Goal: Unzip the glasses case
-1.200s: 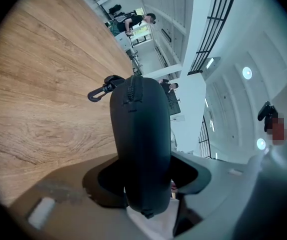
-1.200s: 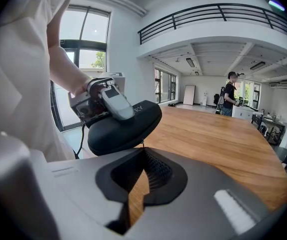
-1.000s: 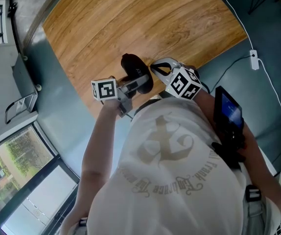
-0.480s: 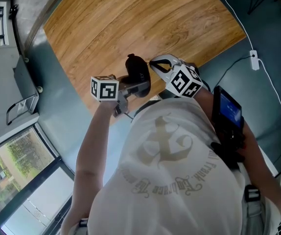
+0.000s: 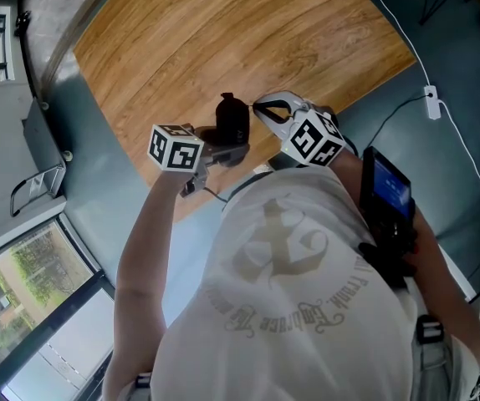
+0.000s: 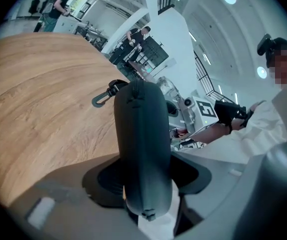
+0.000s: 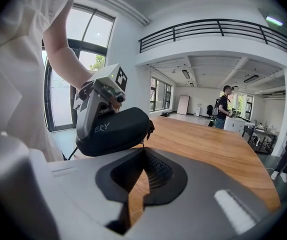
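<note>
White T-shirt fills the near field; both bare forearms reach forward over the near edge of the tabletop.

Left gripper: clenched on the glasses case. The left gripper view shows the case standing on its narrow side, one end seated deep between the pads, the long axis pointing away. Its marker cube sits over the tabletop's near edge.

Right gripper: tips pinched together, with a thin zip pull running from the case's end down into them. Wood shows through the gap behind the tips. Its marker cube sits just right of the case.

Case position: black and rounded, between the two grippers, just inside the near edge of the tabletop. Cannot tell whether it rests on the wood or is held clear of it.

At the case's far end, a small carabiner clip hangs out to the left.

Past the case, bare wood runs to the far edge. Off the right edge, a white cable trails across the dark floor. The gripper views show people standing beyond the tabletop's far end.
</note>
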Motion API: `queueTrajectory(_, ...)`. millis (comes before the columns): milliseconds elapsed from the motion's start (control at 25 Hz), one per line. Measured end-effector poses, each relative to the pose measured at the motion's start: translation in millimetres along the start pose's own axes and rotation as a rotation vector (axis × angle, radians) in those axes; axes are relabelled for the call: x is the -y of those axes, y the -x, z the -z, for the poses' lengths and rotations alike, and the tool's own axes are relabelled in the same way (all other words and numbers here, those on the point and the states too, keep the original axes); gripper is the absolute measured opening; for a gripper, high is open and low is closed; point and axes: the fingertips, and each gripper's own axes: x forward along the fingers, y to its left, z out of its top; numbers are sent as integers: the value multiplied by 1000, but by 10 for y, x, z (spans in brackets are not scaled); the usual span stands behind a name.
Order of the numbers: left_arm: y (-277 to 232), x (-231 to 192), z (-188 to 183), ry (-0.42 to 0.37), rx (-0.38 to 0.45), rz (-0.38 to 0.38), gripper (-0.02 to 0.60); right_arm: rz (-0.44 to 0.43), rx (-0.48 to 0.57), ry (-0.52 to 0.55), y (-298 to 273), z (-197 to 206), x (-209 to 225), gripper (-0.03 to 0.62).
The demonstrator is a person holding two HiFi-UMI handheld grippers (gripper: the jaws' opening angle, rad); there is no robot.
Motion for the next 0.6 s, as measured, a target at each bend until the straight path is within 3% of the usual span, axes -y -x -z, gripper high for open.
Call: queueTrajectory(600, 58, -33, 115, -88, -136, -26, 267, 5, -1, 38, 2, -40, -19, 6)
